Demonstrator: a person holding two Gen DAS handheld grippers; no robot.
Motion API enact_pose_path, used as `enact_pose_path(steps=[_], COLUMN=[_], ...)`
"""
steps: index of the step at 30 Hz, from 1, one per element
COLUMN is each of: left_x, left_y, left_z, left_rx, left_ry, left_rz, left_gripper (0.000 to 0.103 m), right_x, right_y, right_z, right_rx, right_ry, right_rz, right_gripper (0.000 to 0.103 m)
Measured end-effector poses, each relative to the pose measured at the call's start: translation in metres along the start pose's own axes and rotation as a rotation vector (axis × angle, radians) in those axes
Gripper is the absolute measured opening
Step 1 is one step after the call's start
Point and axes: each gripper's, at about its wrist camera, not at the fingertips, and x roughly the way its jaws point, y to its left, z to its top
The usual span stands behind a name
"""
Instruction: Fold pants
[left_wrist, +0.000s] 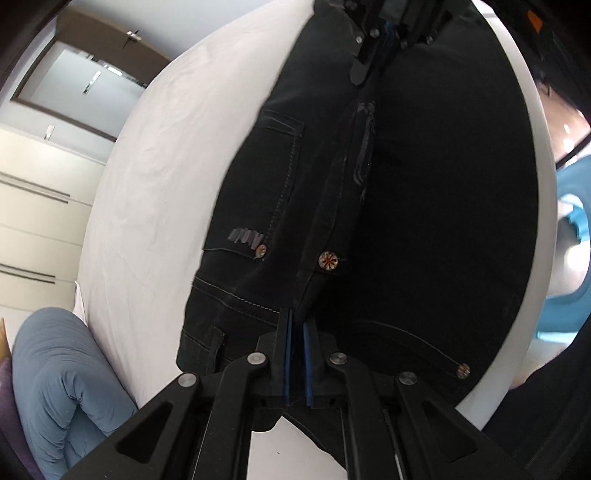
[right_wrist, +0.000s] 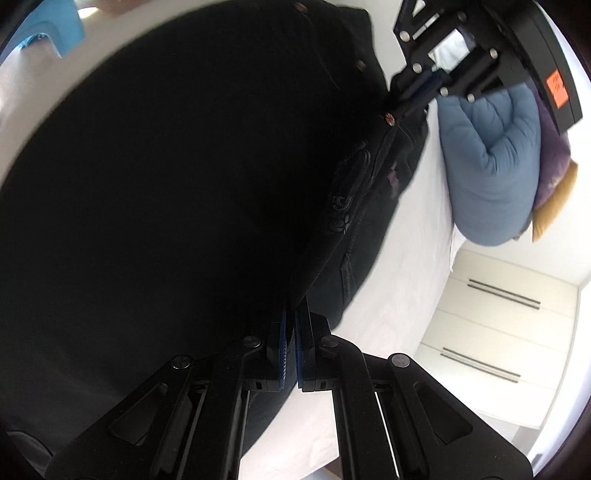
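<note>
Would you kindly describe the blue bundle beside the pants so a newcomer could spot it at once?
Start at the white bed, where the black pants lie spread out. Just past the bed's edge, on the waistband side, sits a folded blue quilted blanket. It alone is soft, puffy and slate blue, with purple fabric tucked behind it.

The left gripper (left_wrist: 297, 326) pinches the waistband of black jeans (left_wrist: 424, 206) stretched across a white bed (left_wrist: 166, 177), the right gripper (left_wrist: 388, 33) clamping their far end, a blue pillow (left_wrist: 55, 376) near left.
</note>
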Motion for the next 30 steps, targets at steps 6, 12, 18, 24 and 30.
enact_pose_path(steps=[6, 12, 18, 24, 30], left_x=[-0.017, -0.006, 0.008, 0.019, 0.033], left_y=[-0.023, -0.025, -0.019, -0.006, 0.001], left_z=[-0.018, -0.041, -0.051, -0.059, -0.061], left_rx=[0.059, 0.104, 0.119, 0.11, 0.102], left_ry=[0.002, 0.02, 0.036, 0.032, 0.036], left_rz=[0.004, -0.011, -0.036, -0.052, -0.062], left_gripper=[0.005, 0.005, 0.005, 0.005, 0.005], right_x=[-0.023, -0.058, -0.07, -0.059, -0.061], right_y=[0.037, 0.073, 0.083, 0.075, 0.074], right_z=[0.019, 0.043, 0.072, 0.083, 0.088], right_rx=[-0.038, -0.071, -0.069, -0.041, -0.009], right_ry=[-0.017, -0.05, -0.072, -0.054, -0.056], right_rz=[0.002, 0.027, 0.061, 0.074, 0.082], right_gripper=[0.002, 0.002, 0.002, 0.002, 0.002])
